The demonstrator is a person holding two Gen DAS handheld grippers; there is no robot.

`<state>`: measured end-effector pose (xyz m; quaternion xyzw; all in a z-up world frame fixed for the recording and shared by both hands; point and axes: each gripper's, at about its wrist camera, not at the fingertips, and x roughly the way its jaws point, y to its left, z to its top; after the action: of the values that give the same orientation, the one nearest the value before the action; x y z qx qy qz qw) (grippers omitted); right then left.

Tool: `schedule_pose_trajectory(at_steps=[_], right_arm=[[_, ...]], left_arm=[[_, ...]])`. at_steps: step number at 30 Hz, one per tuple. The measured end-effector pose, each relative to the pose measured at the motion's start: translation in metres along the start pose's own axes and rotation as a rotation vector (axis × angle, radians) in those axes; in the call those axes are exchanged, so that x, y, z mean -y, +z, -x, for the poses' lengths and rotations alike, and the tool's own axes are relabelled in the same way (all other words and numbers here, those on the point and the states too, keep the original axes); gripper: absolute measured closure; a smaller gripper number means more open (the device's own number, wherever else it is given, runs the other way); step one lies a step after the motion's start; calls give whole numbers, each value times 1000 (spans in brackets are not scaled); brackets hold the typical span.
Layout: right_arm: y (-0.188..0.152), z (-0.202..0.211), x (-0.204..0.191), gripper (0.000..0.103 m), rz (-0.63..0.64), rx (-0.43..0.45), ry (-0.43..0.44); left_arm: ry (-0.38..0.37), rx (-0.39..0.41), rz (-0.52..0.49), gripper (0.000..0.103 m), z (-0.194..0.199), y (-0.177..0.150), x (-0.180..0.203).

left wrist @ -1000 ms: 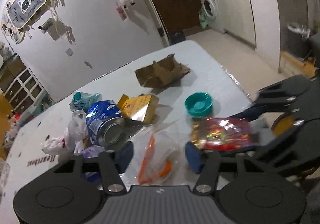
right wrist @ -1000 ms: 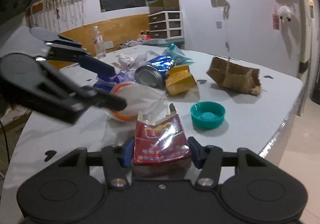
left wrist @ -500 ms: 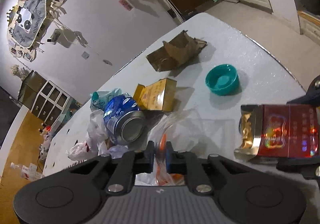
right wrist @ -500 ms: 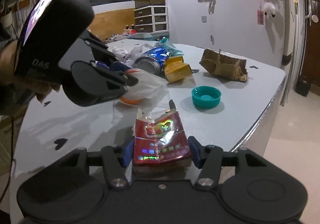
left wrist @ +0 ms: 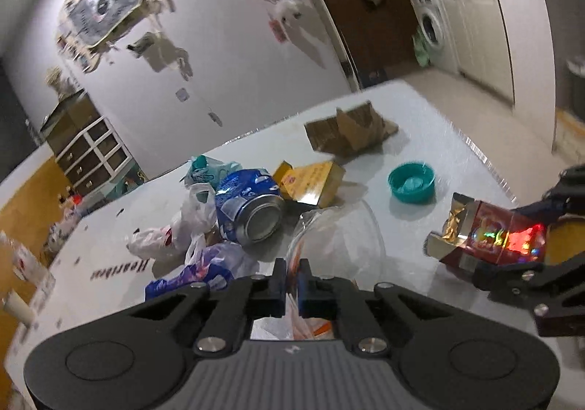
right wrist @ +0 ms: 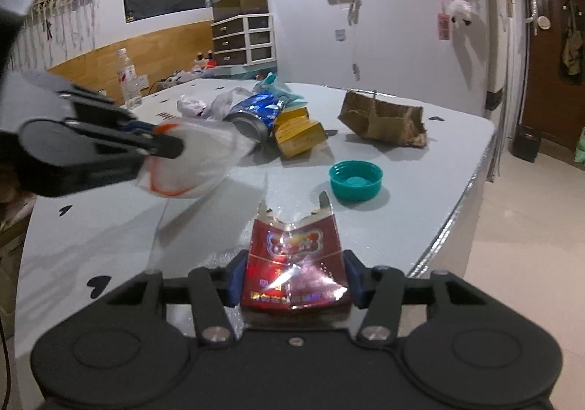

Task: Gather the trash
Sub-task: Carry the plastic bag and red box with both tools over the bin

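A: Where's the table (right wrist: 431, 161) edge?

B: It runs down the right of the right view, past the teal cap (right wrist: 355, 180); bare floor (right wrist: 530, 227) beyond. The lower left of that view is open tabletop.

A: And the grippers?

B: Left gripper (left wrist: 289, 280) is pinched onto a clear bag (left wrist: 340, 238), held off the table. Right gripper (right wrist: 294, 280) clamps a red pack (right wrist: 294, 264) at bottom centre.

A: The rest of the trash?

B: Centre of the left view: a blue can (left wrist: 248, 207), yellow box (left wrist: 310, 183), torn cardboard (left wrist: 349, 134), all close together. White wall (right wrist: 395, 44) behind, dark door (right wrist: 552, 44) at right.
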<state>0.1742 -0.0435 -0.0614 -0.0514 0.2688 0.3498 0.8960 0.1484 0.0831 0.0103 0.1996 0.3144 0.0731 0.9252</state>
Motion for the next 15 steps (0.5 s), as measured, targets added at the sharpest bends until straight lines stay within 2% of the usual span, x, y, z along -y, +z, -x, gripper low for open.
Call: schedule_pose_trajectory(at_steps=[9, 15], right_arm=[[7, 52, -5, 49, -45, 90, -61], [6, 94, 2, 49, -88, 146, -115]], left_arm=[[-49, 96, 186, 97, 50, -11, -6], [-91, 162, 243, 97, 79, -10, 7]])
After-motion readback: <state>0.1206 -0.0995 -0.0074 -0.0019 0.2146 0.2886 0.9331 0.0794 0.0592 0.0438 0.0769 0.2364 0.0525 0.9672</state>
